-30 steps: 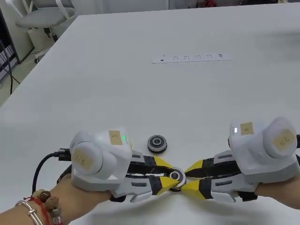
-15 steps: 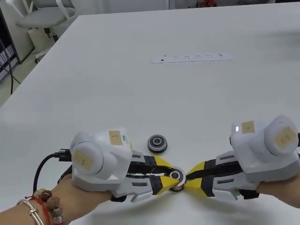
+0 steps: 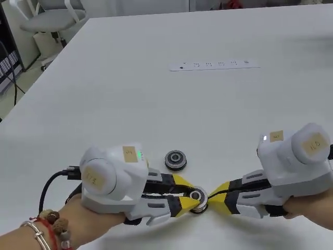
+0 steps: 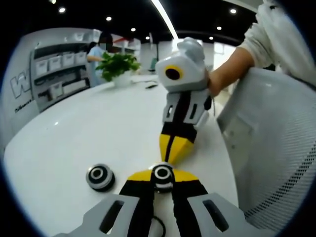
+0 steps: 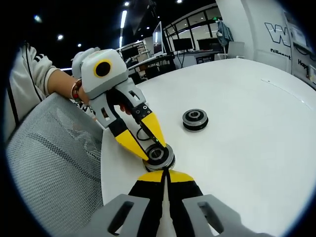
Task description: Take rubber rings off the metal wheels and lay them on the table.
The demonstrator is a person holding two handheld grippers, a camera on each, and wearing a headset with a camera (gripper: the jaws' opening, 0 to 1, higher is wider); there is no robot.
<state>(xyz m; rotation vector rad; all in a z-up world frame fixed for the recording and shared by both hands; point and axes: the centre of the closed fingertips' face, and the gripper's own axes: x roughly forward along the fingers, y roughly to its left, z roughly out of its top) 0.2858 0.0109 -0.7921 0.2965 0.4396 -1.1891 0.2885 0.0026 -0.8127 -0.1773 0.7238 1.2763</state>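
Left gripper (image 3: 193,199) clamps wheel (image 3: 196,196), axle upward.

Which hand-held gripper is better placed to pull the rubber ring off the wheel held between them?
Right, likely. The left hand-held gripper is shut on the wheel, steadying it; the right hand-held gripper has its closed tips against the wheel's rim and is free to pull away.

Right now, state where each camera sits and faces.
Head view: above, looking down on the left gripper and right gripper at a wheel; braceleted wrist shows.
Left gripper view: along its jaws, clamped on the wheel, facing the right gripper, forearm behind.
Right gripper view: along shut jaws toward the left gripper and wrist.
Both gripper views share the loose wheel.
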